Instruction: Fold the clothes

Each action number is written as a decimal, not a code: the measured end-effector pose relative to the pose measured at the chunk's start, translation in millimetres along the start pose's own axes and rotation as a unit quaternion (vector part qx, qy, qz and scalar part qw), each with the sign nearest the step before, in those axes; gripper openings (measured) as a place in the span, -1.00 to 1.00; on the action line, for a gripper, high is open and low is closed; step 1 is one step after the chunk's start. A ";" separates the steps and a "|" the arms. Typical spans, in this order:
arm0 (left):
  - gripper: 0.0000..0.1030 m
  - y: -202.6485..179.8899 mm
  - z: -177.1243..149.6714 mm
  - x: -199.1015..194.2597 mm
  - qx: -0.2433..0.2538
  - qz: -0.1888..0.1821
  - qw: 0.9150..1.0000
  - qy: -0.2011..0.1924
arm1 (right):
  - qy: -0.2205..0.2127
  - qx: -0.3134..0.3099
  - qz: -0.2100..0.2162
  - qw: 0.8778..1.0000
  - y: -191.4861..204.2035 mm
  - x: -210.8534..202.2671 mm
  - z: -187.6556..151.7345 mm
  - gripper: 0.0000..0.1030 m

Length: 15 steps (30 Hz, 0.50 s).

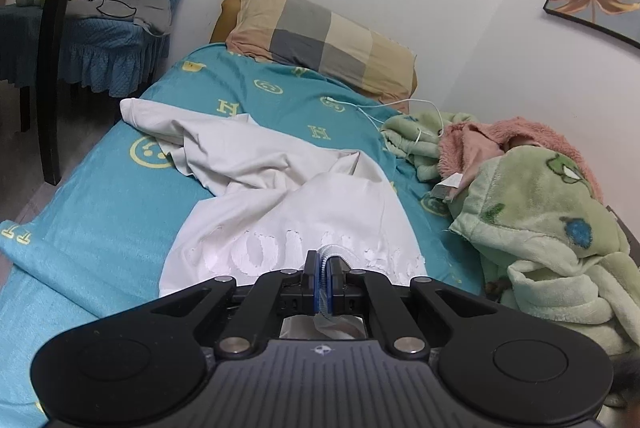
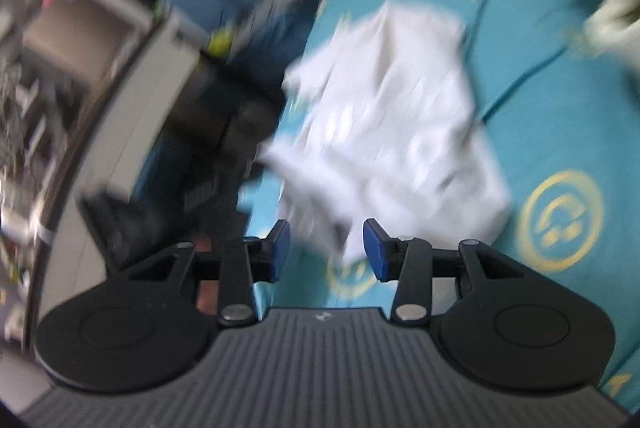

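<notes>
On the bed: a teal sheet with yellow logos covers the mattress, and everything else lies on it.
Blankets: a heap of green and pink fleece sits along the wall side, apart from the garment.
Pillow: a checked pillow rests at the far end.
Garment: a white T-shirt with worn lettering lies crumpled mid-bed, far part bunched, near hem lifted.
Left gripper: fingers clenched on the shirt's near edge, cloth pinched between the blue pads.
Right gripper: fingers released and wide apart, hovering just short of the shirt; this view is blurred.
Step in hand: likely spreading the shirt flat before folding.
Next move: the right gripper probably needs to pinch another edge so both can pull the fabric taut.
</notes>
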<state>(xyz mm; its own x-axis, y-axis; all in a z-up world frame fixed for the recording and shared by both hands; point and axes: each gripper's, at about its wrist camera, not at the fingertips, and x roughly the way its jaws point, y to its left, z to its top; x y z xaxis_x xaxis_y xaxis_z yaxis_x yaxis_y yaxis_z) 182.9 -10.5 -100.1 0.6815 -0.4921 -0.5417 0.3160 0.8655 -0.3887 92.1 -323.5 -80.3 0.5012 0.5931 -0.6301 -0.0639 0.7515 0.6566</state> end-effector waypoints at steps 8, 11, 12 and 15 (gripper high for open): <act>-0.91 -4.4 -7.6 4.4 0.019 0.000 1.000 0.005 | -0.044 -0.011 -0.200 0.979 -6.9 7.6 -1.3 -0.21; -0.91 -12.8 -10.6 2.8 0.033 -0.007 0.999 0.001 | -0.118 0.024 -0.187 0.975 -16.1 -7.3 12.3 -0.20; -0.91 -14.5 -12.1 2.0 0.035 -0.007 0.999 0.001 | -0.131 0.033 -0.185 0.973 -20.5 -7.8 17.6 -0.20; -0.85 -19.7 -16.6 -0.4 0.040 -0.008 0.999 0.001 | -0.143 0.050 -0.198 0.968 -33.3 -1.2 30.7 -0.18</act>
<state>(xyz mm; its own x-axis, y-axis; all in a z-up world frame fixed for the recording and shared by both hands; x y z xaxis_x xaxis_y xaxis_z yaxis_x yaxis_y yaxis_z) 165.4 -28.9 -104.6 0.6753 -0.5054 -0.5372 0.3785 0.8626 -0.3357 120.2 -358.1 -88.7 0.6893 0.1486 -0.7091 0.2591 0.8635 0.4328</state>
